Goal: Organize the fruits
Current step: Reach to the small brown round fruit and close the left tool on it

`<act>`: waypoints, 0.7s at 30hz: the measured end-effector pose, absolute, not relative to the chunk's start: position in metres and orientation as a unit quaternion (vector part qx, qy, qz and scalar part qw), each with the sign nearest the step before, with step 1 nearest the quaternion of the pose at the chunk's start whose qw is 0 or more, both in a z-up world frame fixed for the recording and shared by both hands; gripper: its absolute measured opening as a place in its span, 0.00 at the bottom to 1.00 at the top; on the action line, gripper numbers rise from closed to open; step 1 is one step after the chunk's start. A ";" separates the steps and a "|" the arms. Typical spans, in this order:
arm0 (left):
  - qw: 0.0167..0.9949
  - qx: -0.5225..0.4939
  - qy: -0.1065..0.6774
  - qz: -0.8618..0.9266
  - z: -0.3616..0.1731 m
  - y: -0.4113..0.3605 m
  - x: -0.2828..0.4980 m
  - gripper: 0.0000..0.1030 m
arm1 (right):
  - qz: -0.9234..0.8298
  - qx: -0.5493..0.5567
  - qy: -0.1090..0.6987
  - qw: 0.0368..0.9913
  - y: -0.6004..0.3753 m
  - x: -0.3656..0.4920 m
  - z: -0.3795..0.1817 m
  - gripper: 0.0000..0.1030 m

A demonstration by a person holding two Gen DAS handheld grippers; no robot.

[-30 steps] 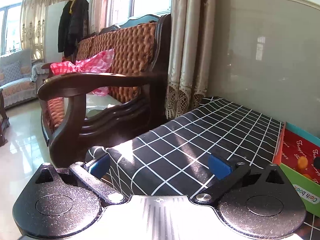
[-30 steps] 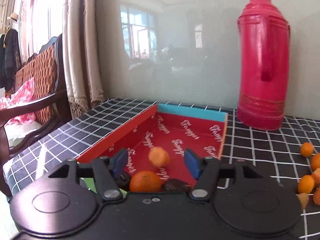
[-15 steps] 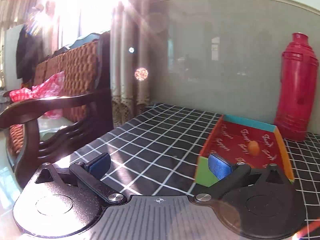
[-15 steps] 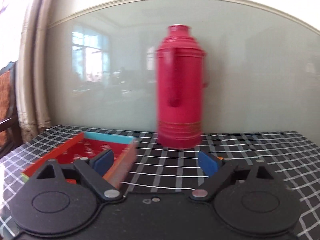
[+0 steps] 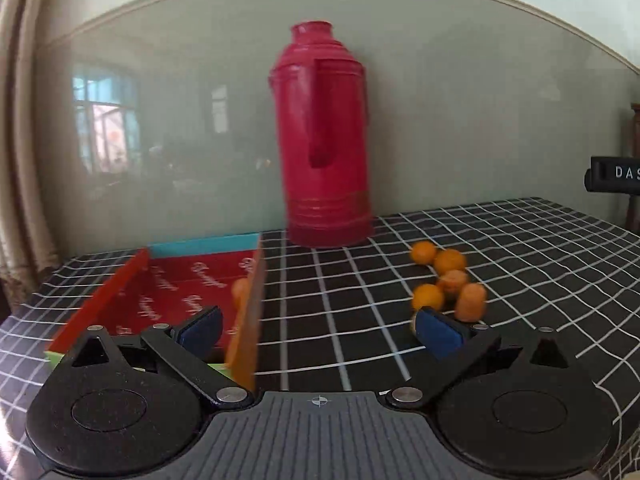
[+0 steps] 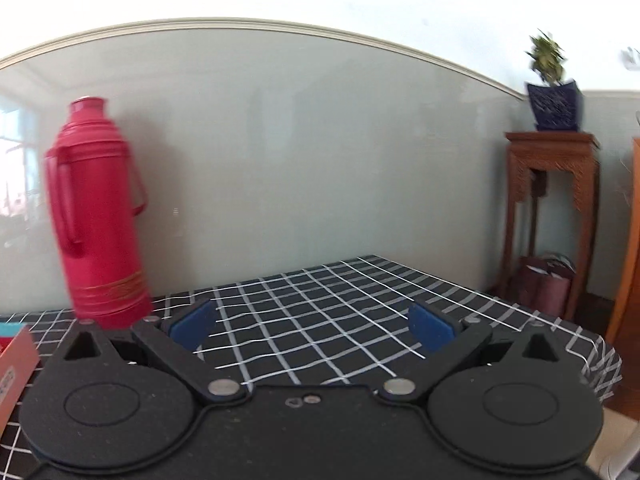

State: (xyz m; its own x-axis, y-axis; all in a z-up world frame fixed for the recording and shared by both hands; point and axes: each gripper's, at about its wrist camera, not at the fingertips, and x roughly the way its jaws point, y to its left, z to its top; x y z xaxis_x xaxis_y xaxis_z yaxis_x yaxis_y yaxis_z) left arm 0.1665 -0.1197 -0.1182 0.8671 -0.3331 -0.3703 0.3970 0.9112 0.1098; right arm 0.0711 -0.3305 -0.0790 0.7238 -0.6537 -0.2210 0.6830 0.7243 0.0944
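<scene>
In the left wrist view a red tray-like box (image 5: 176, 284) with a blue far wall sits on the checked tablecloth at left, with one small orange fruit (image 5: 240, 290) inside by its right wall. Several small orange fruits (image 5: 448, 276) lie loose on the cloth at right. My left gripper (image 5: 316, 330) is open and empty, its left pad over the box's near corner, its right pad just in front of the loose fruits. My right gripper (image 6: 312, 326) is open and empty over bare cloth; a corner of the box (image 6: 16, 356) shows at the left edge.
A tall red thermos (image 5: 324, 140) stands at the back by the wall; it also shows in the right wrist view (image 6: 96, 216). The table's right edge (image 6: 592, 340) drops off near a wooden plant stand (image 6: 548, 216).
Both grippers have swung to the right. The left view went from the armchair to the box, thermos and loose fruits. The right view left the box and now faces the table's right end.
</scene>
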 end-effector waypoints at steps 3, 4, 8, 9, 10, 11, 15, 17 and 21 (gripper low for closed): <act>0.951 0.094 0.196 -0.222 -0.125 -0.146 0.175 0.88 | -0.364 0.108 0.082 0.922 -0.344 0.063 -0.080 0.94; 0.946 0.098 0.204 -0.231 -0.129 -0.155 0.178 0.80 | -0.366 0.110 0.081 0.921 -0.347 0.062 -0.081 0.94; 0.937 0.107 0.223 -0.245 -0.140 -0.181 0.188 0.68 | -0.364 0.113 0.086 0.921 -0.349 0.055 -0.084 0.94; 0.936 0.109 0.228 -0.246 -0.141 -0.185 0.192 0.66 | -0.363 0.115 0.086 0.921 -0.351 0.054 -0.083 0.94; 0.934 0.110 0.234 -0.245 -0.143 -0.188 0.195 0.65 | -0.362 0.116 0.085 0.921 -0.351 0.054 -0.082 0.94; 0.933 0.108 0.241 -0.246 -0.145 -0.192 0.199 0.64 | -0.361 0.118 0.084 0.921 -0.353 0.054 -0.082 0.94; 0.927 0.099 0.263 -0.249 -0.151 -0.201 0.212 0.48 | -0.361 0.123 0.078 0.921 -0.355 0.052 -0.081 0.94; 0.923 0.094 0.277 -0.250 -0.154 -0.203 0.216 0.41 | -0.361 0.124 0.078 0.921 -0.356 0.052 -0.081 0.94; 0.919 0.081 0.297 -0.247 -0.159 -0.203 0.225 0.30 | -0.357 0.128 0.082 0.922 -0.356 0.053 -0.082 0.94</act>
